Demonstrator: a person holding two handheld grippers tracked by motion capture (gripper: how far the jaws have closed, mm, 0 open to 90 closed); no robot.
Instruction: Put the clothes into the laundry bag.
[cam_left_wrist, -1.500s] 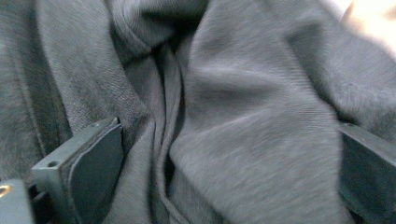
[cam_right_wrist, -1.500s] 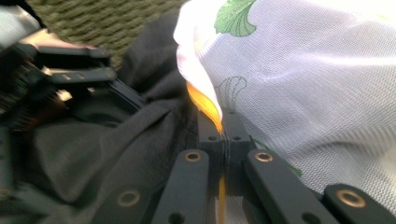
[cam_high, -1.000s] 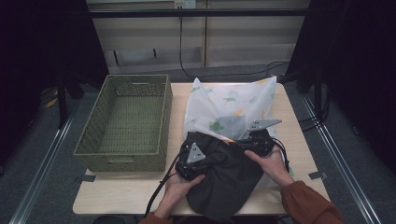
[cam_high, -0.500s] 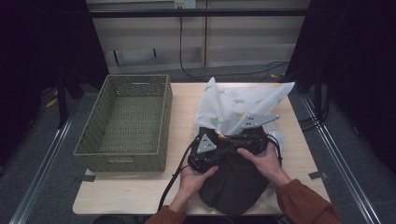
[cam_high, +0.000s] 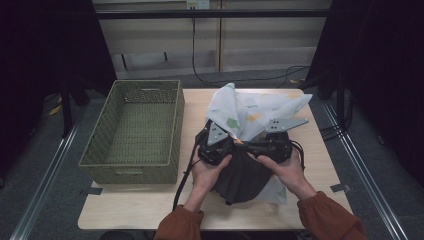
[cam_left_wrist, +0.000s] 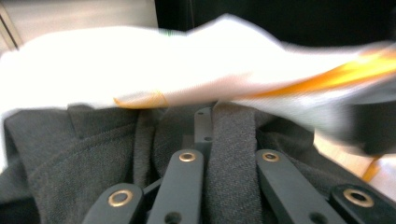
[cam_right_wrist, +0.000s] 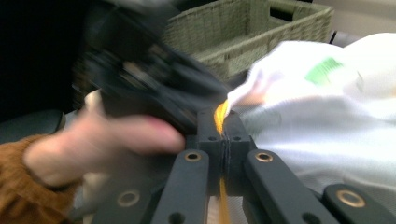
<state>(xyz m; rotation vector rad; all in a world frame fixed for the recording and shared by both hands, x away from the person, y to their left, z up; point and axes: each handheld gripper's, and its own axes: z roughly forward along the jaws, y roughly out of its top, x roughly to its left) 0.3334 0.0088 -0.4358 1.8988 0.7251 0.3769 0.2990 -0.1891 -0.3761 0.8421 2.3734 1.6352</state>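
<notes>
Your two grippers have come together over the middle of the light wooden table (cam_high: 150, 210), and the cloth has changed shape with them. A second ago the white printed cloth with green and orange patches (cam_high: 260, 107) lay spread flat toward the far edge; now it stands bunched up in peaks behind the grippers, so you have drawn it toward yourself and lifted it.

The dark grey fabric garment (cam_high: 245, 175) sits as a rounded bundle just in front of you, between your hands, on top of the near part of the white cloth. It has moved a little to the right and gathered tighter than it was.

Your left gripper (cam_left_wrist: 212, 123) has its jaws drawn narrow with a fold of the dark grey garment between them, as its own view shows. Your right gripper (cam_right_wrist: 223, 128) has its jaws pressed together on the orange-trimmed edge of the white cloth. In the high view the two tools nearly touch.

I judge that you are folding or wrapping the two fabrics together, and that the fold is about halfway over. Both gripper views are blurred, so you are moving quickly; a thin hem could slip from the right jaws. The green woven basket (cam_high: 135, 125) stands empty on your left, near the bundle.
</notes>
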